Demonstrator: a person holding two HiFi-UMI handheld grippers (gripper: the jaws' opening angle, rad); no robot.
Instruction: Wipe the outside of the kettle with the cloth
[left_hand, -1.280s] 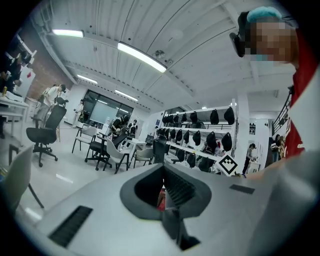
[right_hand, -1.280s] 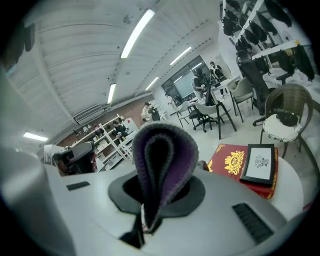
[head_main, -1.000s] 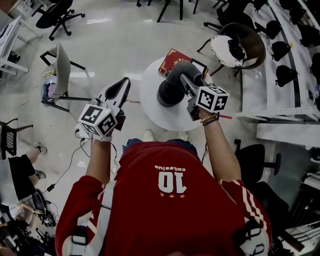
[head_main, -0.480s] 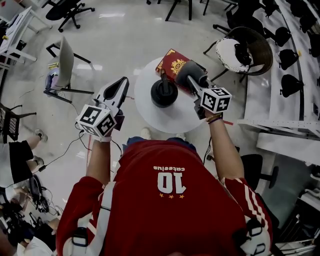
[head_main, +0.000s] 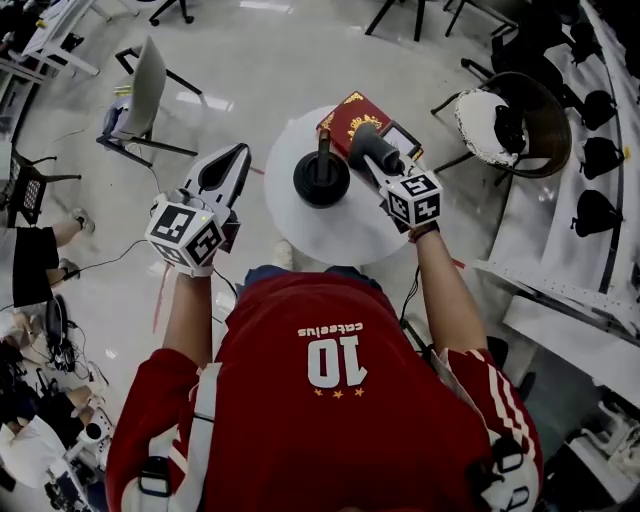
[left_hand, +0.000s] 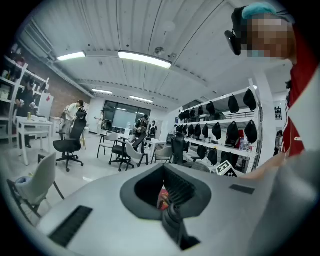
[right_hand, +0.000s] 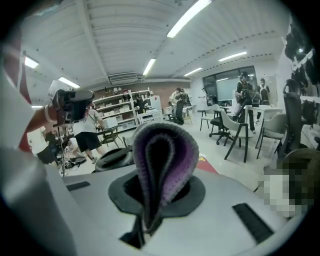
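Open workshop floor, pale and glossy, with one round white table (head_main: 335, 232) directly ahead of the operator.

Right gripper (head_main: 378, 165): jaws clenched on a folded grey-and-purple cloth (head_main: 362, 140). The cloth stands up out of the jaws as a loop. This presents a padded fold rather than a loose edge, judged suitable for rubbing a curved wall. The cloth is held just right of the black kettle (head_main: 322, 180); contact cannot be confirmed.

Left gripper (head_main: 238, 155): jaws closed together, grasping nothing. It is held left of the table, apart from the kettle, and so appears free to steady the kettle if required.

Kettle location: upright near the table centre. A red book (head_main: 348, 118) lies at the table's far edge, beyond the kettle.

Count: two grippers, one cloth, one kettle, one book, one table
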